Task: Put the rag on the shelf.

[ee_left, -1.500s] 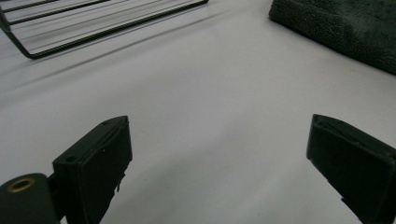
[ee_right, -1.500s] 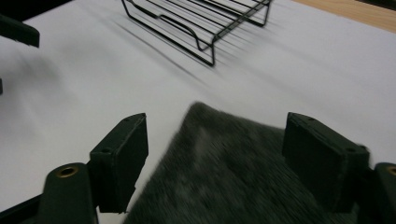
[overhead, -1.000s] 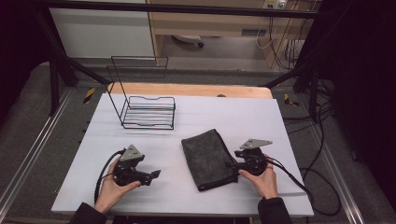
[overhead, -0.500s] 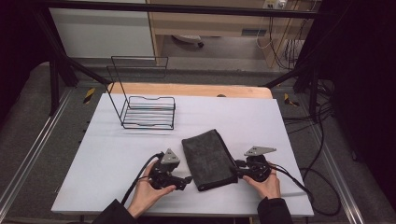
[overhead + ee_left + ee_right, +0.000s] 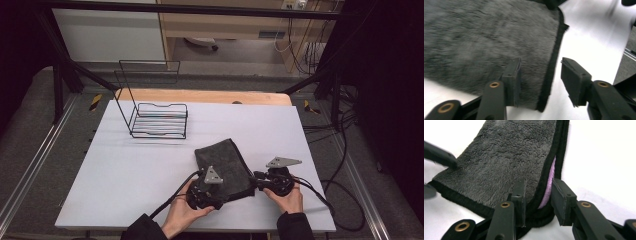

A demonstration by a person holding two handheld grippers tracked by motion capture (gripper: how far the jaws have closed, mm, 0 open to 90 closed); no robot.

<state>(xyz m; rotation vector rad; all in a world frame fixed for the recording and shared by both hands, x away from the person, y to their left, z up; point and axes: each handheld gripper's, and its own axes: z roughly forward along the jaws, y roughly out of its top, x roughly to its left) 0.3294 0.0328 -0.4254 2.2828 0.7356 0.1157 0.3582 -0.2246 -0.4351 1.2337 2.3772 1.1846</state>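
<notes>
No words or labels can be read on anything here. The dark grey towel point(image 5: 224, 167) lies folded on the white table point(image 5: 130, 175), near the front edge, and both claws are at its near corners. The left claw point(image 5: 539, 82) is released, though its jaws have just been closing; one jaw sits over the fluffy cloth and the other over bare table, with the towel's black edge between them. The right claw point(image 5: 537, 197) has also been closing, and its jaws sit on both sides of the towel's thick black edge, where a bit of purple peeks out; I cannot tell if it pinches yet. To the left of the left claw the table is wide and bare. Far ahead of both claws stands a black wire rack point(image 5: 157, 112)
</notes>
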